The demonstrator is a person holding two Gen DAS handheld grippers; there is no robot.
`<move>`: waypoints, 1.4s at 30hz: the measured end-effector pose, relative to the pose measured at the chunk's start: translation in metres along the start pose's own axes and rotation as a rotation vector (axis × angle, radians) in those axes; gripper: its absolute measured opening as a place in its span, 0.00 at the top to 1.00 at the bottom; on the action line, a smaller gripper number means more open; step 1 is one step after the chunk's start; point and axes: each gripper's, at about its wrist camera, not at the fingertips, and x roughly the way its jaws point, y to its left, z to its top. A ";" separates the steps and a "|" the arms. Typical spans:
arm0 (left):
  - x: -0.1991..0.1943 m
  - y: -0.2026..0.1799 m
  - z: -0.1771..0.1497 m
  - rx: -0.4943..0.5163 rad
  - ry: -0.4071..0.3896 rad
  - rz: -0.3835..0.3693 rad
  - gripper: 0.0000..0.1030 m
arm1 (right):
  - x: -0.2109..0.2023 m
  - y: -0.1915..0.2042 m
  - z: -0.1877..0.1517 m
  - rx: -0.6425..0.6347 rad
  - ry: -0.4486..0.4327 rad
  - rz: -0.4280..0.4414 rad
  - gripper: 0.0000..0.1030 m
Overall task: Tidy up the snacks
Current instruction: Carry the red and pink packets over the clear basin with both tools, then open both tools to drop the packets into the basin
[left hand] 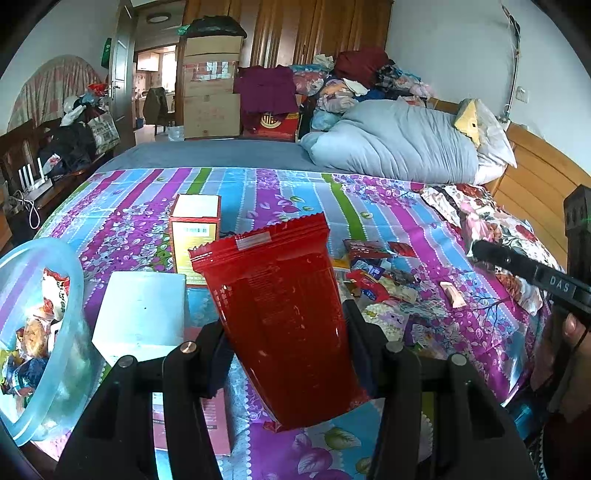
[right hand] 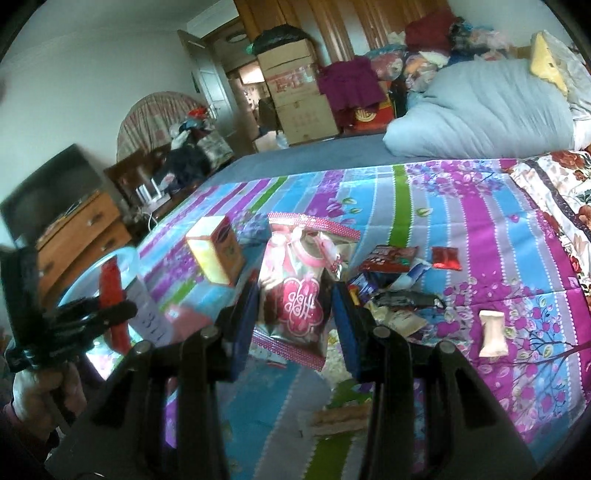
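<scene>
Both grippers hold packets above the bed [left hand: 258,155]. The left gripper [left hand: 284,332] has its fingers clamped on a red packet [left hand: 280,317]; the right gripper [right hand: 291,314] pinches a pink packet [right hand: 299,291]. Both grips are low on slick, floppy film, so either packet could slide out before reaching the bowl [left hand: 75,280] at the bed's left edge.

Bedroom, white walls [left hand: 443,48]. Bed [left hand: 221,155] fills centre under striped floral sheet [left hand: 388,206]; grey duvet [left hand: 399,144] at 2 o'clock. Wooden headboard [left hand: 532,173] at 3. Stacked cardboard boxes [left hand: 212,85] at 12, wooden wardrobe [left hand: 295,29] behind. Open door [left hand: 123,74] at 11. Daylight.
</scene>
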 end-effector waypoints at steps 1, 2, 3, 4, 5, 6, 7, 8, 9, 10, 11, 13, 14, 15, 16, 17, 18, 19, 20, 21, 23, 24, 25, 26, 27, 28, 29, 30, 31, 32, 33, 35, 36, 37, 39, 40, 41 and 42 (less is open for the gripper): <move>-0.001 0.002 0.000 -0.002 -0.001 0.000 0.46 | 0.000 0.002 -0.001 -0.002 0.003 0.002 0.60; -0.001 0.002 0.000 -0.003 -0.001 0.000 0.46 | 0.000 0.004 -0.001 -0.003 0.006 0.005 0.60; -0.002 0.004 0.000 -0.006 -0.002 -0.001 0.46 | 0.001 0.007 0.000 -0.007 0.007 0.006 0.60; -0.003 0.005 0.000 -0.007 -0.003 -0.001 0.46 | 0.000 0.010 0.001 -0.014 0.005 0.008 0.60; -0.005 0.006 0.000 -0.009 -0.006 -0.002 0.46 | -0.001 0.012 0.002 -0.018 0.003 0.010 0.60; -0.007 0.007 0.001 -0.010 -0.010 -0.002 0.46 | -0.002 0.016 0.005 -0.024 0.000 0.015 0.60; -0.008 0.007 0.001 -0.011 -0.013 -0.002 0.46 | -0.003 0.022 0.009 -0.035 -0.006 0.021 0.60; -0.011 0.008 0.002 -0.012 -0.019 -0.002 0.46 | -0.002 0.026 0.011 -0.043 -0.008 0.026 0.60; -0.015 0.011 0.004 -0.013 -0.027 -0.001 0.46 | -0.002 0.033 0.016 -0.057 -0.012 0.034 0.60; -0.019 0.013 0.005 -0.015 -0.035 0.000 0.46 | -0.002 0.041 0.022 -0.072 -0.018 0.046 0.60; -0.026 0.017 0.008 -0.016 -0.050 0.005 0.46 | -0.001 0.048 0.027 -0.086 -0.023 0.060 0.60; -0.037 0.025 0.013 -0.019 -0.073 0.018 0.46 | 0.001 0.069 0.039 -0.117 -0.036 0.101 0.60; -0.045 0.033 0.017 -0.024 -0.090 0.029 0.46 | 0.003 0.077 0.044 -0.129 -0.040 0.118 0.60; -0.051 0.040 0.020 -0.030 -0.100 0.038 0.46 | 0.005 0.088 0.050 -0.142 -0.044 0.141 0.60; -0.059 0.051 0.023 -0.043 -0.114 0.050 0.46 | 0.008 0.101 0.057 -0.155 -0.048 0.172 0.60; -0.065 0.060 0.026 -0.053 -0.125 0.063 0.46 | 0.011 0.113 0.062 -0.167 -0.050 0.197 0.60; -0.071 0.070 0.028 -0.063 -0.134 0.076 0.46 | 0.015 0.127 0.068 -0.183 -0.050 0.223 0.60; -0.076 0.080 0.030 -0.074 -0.142 0.089 0.46 | 0.020 0.143 0.073 -0.198 -0.046 0.259 0.60; -0.086 0.096 0.032 -0.091 -0.154 0.111 0.46 | 0.025 0.157 0.078 -0.206 -0.038 0.291 0.60; -0.091 0.107 0.033 -0.099 -0.161 0.128 0.46 | 0.032 0.171 0.081 -0.215 -0.028 0.324 0.60; -0.106 0.135 0.036 -0.122 -0.172 0.172 0.46 | 0.048 0.204 0.089 -0.236 0.005 0.389 0.60; -0.111 0.146 0.036 -0.132 -0.175 0.186 0.47 | 0.054 0.214 0.090 -0.241 0.020 0.409 0.60; -0.116 0.159 0.037 -0.142 -0.175 0.204 0.49 | 0.065 0.232 0.092 -0.248 0.045 0.441 0.60; -0.120 0.173 0.037 -0.151 -0.171 0.225 0.50 | 0.071 0.242 0.092 -0.253 0.060 0.456 0.60; -0.125 0.192 0.036 -0.170 -0.166 0.252 0.50 | 0.078 0.256 0.093 -0.262 0.079 0.474 0.60; -0.127 0.202 0.036 -0.182 -0.163 0.263 0.50 | 0.089 0.273 0.093 -0.273 0.104 0.491 0.60; -0.130 0.216 0.034 -0.200 -0.158 0.278 0.50 | 0.094 0.282 0.093 -0.279 0.120 0.502 0.60; -0.134 0.234 0.032 -0.220 -0.153 0.302 0.50 | 0.101 0.293 0.093 -0.285 0.141 0.515 0.60; -0.136 0.247 0.030 -0.234 -0.148 0.318 0.50 | 0.108 0.304 0.093 -0.290 0.163 0.529 0.60; -0.138 0.258 0.025 -0.247 -0.142 0.331 0.50 | 0.113 0.312 0.094 -0.293 0.179 0.538 0.60; -0.138 0.267 0.023 -0.258 -0.135 0.340 0.51 | 0.119 0.321 0.094 -0.298 0.196 0.546 0.60; -0.137 0.284 0.017 -0.276 -0.119 0.357 0.51 | 0.130 0.336 0.093 -0.302 0.228 0.559 0.60; -0.136 0.294 0.012 -0.284 -0.103 0.361 0.51 | 0.138 0.345 0.093 -0.304 0.248 0.563 0.60; -0.132 0.301 0.008 -0.290 -0.085 0.362 0.51 | 0.143 0.350 0.092 -0.304 0.260 0.564 0.60; -0.126 0.309 0.001 -0.299 -0.061 0.359 0.51 | 0.152 0.359 0.088 -0.307 0.288 0.564 0.60; -0.124 0.311 -0.002 -0.303 -0.051 0.354 0.51 | 0.157 0.363 0.086 -0.312 0.299 0.560 0.60; -0.120 0.314 -0.006 -0.308 -0.040 0.347 0.51 | 0.160 0.366 0.085 -0.317 0.307 0.556 0.60; -0.119 0.315 -0.008 -0.309 -0.035 0.342 0.51 | 0.163 0.369 0.082 -0.320 0.316 0.554 0.60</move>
